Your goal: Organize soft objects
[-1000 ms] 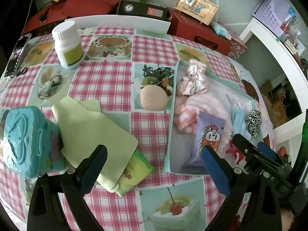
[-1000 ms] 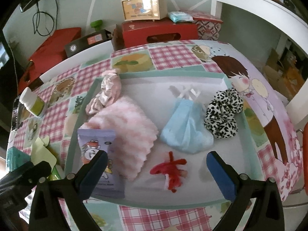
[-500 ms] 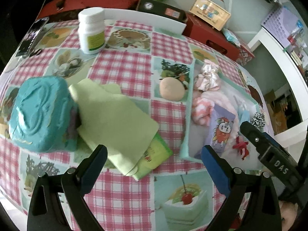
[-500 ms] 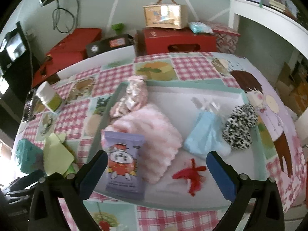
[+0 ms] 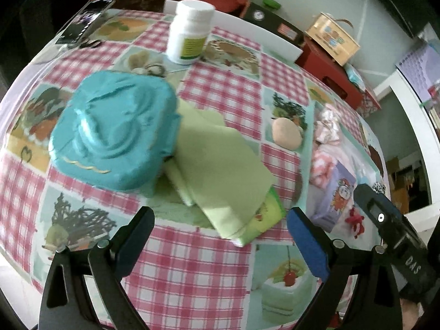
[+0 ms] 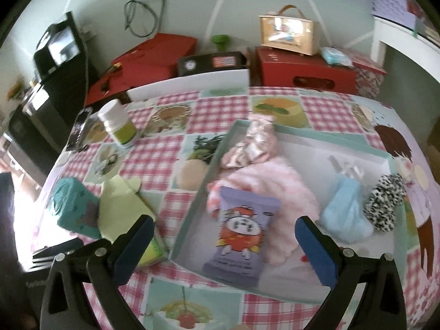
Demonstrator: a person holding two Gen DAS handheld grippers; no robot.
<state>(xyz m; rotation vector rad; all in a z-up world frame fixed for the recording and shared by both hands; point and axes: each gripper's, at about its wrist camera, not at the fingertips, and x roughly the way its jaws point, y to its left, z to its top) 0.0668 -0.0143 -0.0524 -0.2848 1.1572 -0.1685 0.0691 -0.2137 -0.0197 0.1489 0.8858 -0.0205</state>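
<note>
The folded pale green cloth (image 5: 220,165) lies on the table (image 5: 198,269) outside the tray (image 6: 189,220), one edge tucked against the teal box (image 5: 112,132) and its near corner draped over a green packet (image 5: 264,217). It looks light and limp — likely to sag and unfold if lifted by a single layer, so the thick folded corner nearest the left tongs (image 5: 220,236) seems the best place to pinch, taking all layers at once. Those tongs hang wide open just short of that corner, holding nothing. The right tongs (image 6: 224,242) are open and empty too, poised over the tray's near edge above the purple snack pouch (image 6: 242,236).

Already in the tray are a pink fluffy cloth (image 6: 275,187), a blue face mask (image 6: 343,209) and a leopard scrunchie (image 6: 385,200). A beige sponge ball (image 5: 286,137) sits on the table just beside the tray — soft, easily squeezed.

The table wears a glossy pink-check oilcloth, probably slippery under fabric. A white pill bottle (image 5: 189,33) stands at the far side; red boxes (image 6: 305,71) crowd the room behind.
</note>
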